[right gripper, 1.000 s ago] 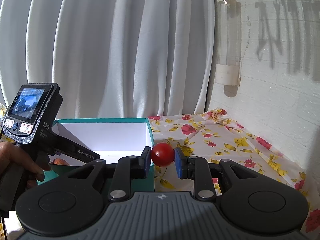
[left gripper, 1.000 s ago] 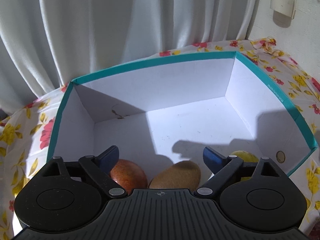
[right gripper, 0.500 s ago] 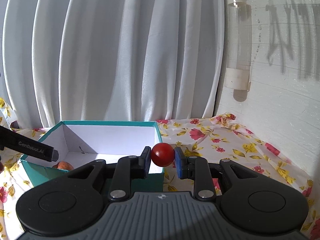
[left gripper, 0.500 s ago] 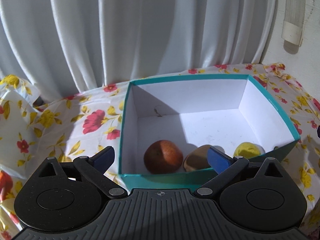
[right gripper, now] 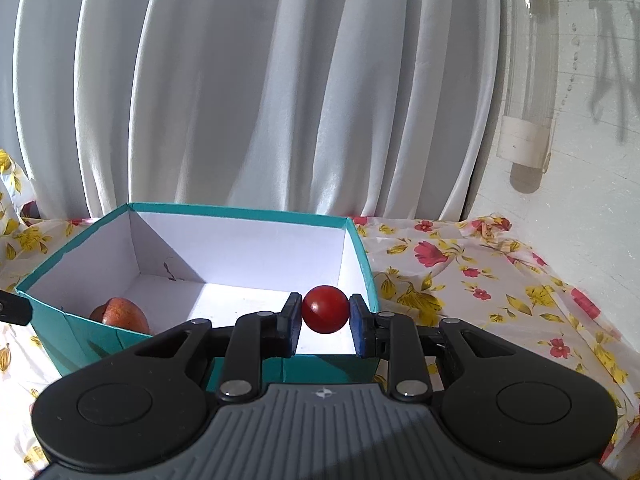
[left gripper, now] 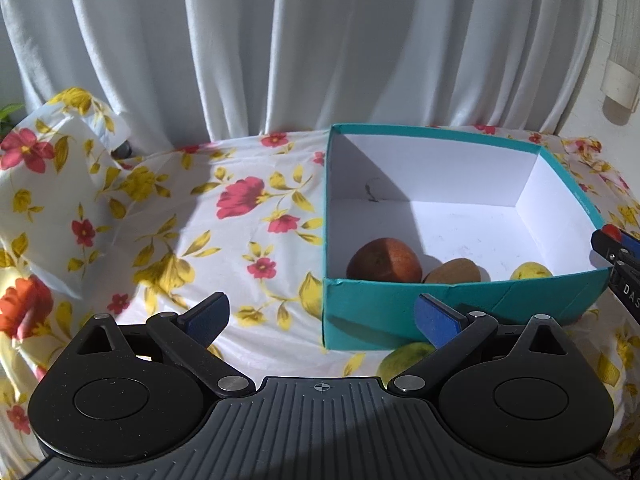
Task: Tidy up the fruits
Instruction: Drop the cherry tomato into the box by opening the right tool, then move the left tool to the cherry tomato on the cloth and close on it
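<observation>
A teal box (left gripper: 460,304) with a white inside stands on the flowered cloth and holds a red-orange fruit (left gripper: 384,260), a brown kiwi (left gripper: 454,271) and a yellow-green fruit (left gripper: 532,270). Another green fruit (left gripper: 404,358) lies on the cloth in front of the box, partly hidden by my left finger. My left gripper (left gripper: 324,316) is open and empty, in front of the box's near left corner. My right gripper (right gripper: 325,316) is shut on a small red tomato (right gripper: 325,309), held over the box's near right corner (right gripper: 360,240). The red-orange fruit (right gripper: 120,314) shows there too.
White curtains hang behind the table. A white wall with a clear tube (right gripper: 528,72) is at the right. The flowered cloth (left gripper: 180,220) bunches up at the far left. The right gripper's tip (left gripper: 616,248) shows at the right edge of the left wrist view.
My left gripper has pulled back out of the box and shifted left, still open. My right gripper has moved left toward the box with the tomato held.
</observation>
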Demonstrator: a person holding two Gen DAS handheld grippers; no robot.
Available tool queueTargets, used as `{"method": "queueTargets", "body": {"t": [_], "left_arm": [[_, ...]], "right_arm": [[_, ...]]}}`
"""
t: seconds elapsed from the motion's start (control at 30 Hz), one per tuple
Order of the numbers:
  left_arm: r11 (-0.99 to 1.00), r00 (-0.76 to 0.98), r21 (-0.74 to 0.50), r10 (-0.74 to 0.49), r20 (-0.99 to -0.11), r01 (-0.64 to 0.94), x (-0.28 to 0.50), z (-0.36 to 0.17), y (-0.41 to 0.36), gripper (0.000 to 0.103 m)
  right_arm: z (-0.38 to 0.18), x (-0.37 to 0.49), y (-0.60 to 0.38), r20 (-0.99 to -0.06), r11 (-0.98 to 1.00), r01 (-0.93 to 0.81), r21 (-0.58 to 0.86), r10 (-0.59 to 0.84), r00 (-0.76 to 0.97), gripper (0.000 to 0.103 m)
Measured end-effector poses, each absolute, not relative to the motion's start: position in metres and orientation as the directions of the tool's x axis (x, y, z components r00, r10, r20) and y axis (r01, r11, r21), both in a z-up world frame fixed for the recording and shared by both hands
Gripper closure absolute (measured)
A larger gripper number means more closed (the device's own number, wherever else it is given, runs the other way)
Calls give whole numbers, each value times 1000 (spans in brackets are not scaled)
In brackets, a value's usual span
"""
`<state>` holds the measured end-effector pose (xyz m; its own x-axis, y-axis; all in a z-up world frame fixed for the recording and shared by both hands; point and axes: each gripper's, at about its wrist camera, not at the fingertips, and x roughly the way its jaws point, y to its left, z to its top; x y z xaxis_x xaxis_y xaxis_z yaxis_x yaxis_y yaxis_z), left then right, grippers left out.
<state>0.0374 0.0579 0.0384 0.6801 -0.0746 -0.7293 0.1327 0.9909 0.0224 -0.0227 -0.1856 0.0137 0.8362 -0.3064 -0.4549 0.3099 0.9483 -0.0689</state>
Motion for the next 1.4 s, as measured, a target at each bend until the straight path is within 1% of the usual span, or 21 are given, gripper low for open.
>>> {"method": "queueTargets", "body": {"t": [0.13,0.5,0.57,0.6,0.63,0.7,0.77,0.8,0.83,0.9,1.0,1.07,1.2,1.4], "left_arm": [[994,666,31,-50,-744,109,33,32,66,2],[992,624,53,-30,-781,114,30,19,66,2],[991,619,56,-29,-785,118,30,17,66,2],[991,615,58,-29,-788,121,29,16,65,2],[991,612,60,-29,-790,123,29,15,65,2],[990,609,60,-32,-793,130,28,14,64,2],[989,607,63,-31,-794,134,26,13,64,2],[988,607,62,-35,-794,138,24,13,64,2],[988,606,59,-40,-794,143,23,12,64,2],[986,603,55,-51,-796,156,20,11,64,2],[982,603,65,-56,-796,176,14,8,63,2],[979,603,71,-59,-795,189,9,6,62,2],[970,607,88,-71,-791,228,-2,0,58,2],[958,599,86,-100,-794,274,-17,-12,56,2]], "right_arm": [[4,-13,-188,-485,951,303,-65,-295,823,78],[1,-4,-190,-494,953,296,-66,-289,820,77],[1,-4,-191,-495,953,295,-65,-287,820,72],[1,-4,-191,-494,953,296,-65,-289,820,61],[2,-5,-191,-494,951,301,-67,-294,819,53],[4,-6,-192,-491,951,301,-66,-293,820,52],[8,-9,-191,-483,953,298,-57,-288,827,48],[10,-12,-191,-476,955,294,-48,-281,833,40],[14,-16,-190,-465,954,296,-41,-280,839,26],[22,-27,-185,-419,953,301,-38,-289,861,16],[31,-43,-177,-372,956,287,-53,-286,883,14],[35,-53,-173,-357,958,283,-52,-282,890,10],[37,-66,-167,-358,961,274,-27,-265,896,8],[36,-80,-159,-371,963,268,-37,-263,891,8]]}}
